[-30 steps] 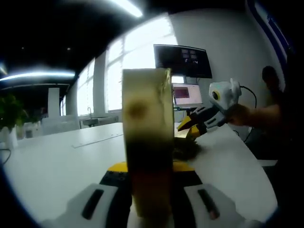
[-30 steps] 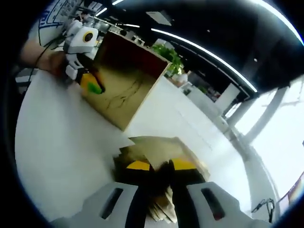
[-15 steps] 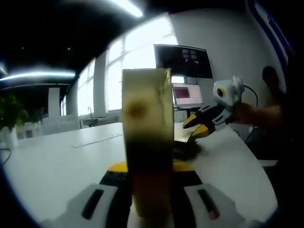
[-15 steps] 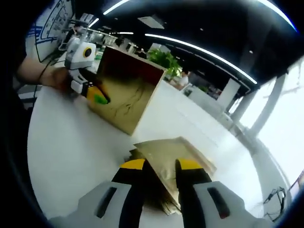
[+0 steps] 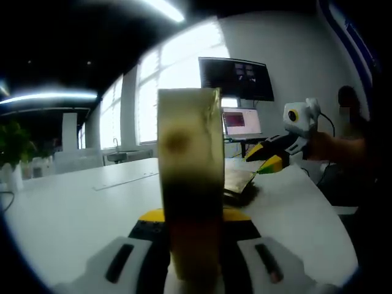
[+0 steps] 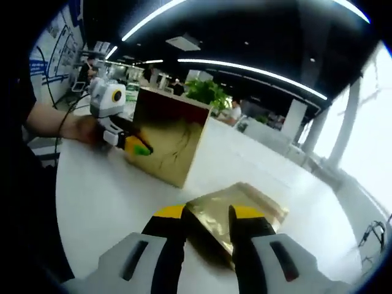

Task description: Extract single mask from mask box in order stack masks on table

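My left gripper [image 5: 193,214] is shut on the gold mask box [image 5: 187,159], which stands upright and edge-on between its jaws. In the right gripper view the same mask box [image 6: 168,144] rests on the white table [image 6: 104,202], with the left gripper [image 6: 138,147] clamped on its near side. A low stack of gold mask packets [image 6: 245,205] lies just beyond my right gripper [image 6: 207,214], which is open and holds nothing. From the left gripper view, the right gripper [image 5: 269,160] hovers above and to the right of the stack [image 5: 237,182].
A dark wall monitor [image 5: 236,78] and a lit screen [image 5: 242,122] stand past the table's far end. A person's forearm [image 6: 55,122] reaches in behind the left gripper. Potted plants [image 6: 205,92] stand beyond the box. The bare white table [image 5: 73,208] spreads out to the left.
My right gripper opened, left the mask packet on the stack, and drew up and back from it. The left gripper and box stayed still.
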Demonstrator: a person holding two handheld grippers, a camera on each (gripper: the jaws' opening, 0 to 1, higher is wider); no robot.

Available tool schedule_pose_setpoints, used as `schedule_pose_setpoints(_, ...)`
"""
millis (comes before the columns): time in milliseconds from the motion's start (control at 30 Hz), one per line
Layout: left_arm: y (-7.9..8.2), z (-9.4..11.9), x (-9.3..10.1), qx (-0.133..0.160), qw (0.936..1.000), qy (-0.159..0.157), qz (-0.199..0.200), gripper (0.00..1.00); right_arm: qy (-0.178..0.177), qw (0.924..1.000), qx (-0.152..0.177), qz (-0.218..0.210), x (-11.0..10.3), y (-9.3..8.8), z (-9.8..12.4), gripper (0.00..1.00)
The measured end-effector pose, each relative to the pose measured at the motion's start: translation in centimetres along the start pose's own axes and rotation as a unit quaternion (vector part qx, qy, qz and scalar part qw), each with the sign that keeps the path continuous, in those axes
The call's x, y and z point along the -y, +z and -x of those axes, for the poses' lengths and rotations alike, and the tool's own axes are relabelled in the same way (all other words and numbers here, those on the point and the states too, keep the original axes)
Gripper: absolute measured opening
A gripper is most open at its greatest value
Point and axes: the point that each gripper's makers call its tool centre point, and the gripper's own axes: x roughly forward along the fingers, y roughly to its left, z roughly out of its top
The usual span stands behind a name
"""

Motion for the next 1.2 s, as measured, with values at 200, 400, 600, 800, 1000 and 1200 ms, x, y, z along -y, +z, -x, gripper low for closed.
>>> schedule_pose_setpoints(200, 0.0, 0.0, 0.0, 0.0, 1.0, 0.001, 0.001, 0.31, -0.003, 0.9974, 0.058, -0.042, -0.7, 2.5, 0.0, 0.25)
schedule_pose_setpoints(400, 0.0, 0.1, 0.0, 0.0, 1.0, 0.001, 0.001, 0.31, 0.009, 0.9919, 0.092, -0.087, -1.3, 3.8, 0.0, 0.27)
schedule_pose_setpoints(600, 0.0, 0.1, 0.0, 0.0, 1.0, 0.001, 0.001, 0.31, 0.019, 0.986, 0.122, -0.112, -1.1, 4.6, 0.3, 0.31)
schedule_pose_setpoints(800, 0.0, 0.0, 0.0, 0.0, 1.0, 0.001, 0.001, 0.31, 0.025, 0.9763, 0.158, -0.145, -0.9, 5.7, 0.8, 0.38)
schedule_pose_setpoints(1000, 0.0, 0.0, 0.0, 0.0, 1.0, 0.001, 0.002, 0.31, -0.006, 0.9683, 0.211, -0.134, 0.2, 6.2, 1.5, 0.4)
schedule_pose_setpoints(1200, 0.0, 0.0, 0.0, -0.001, 1.0, 0.001, 0.003, 0.31, -0.014, 0.9653, 0.208, -0.157, 0.7, 4.5, 1.1, 0.41)
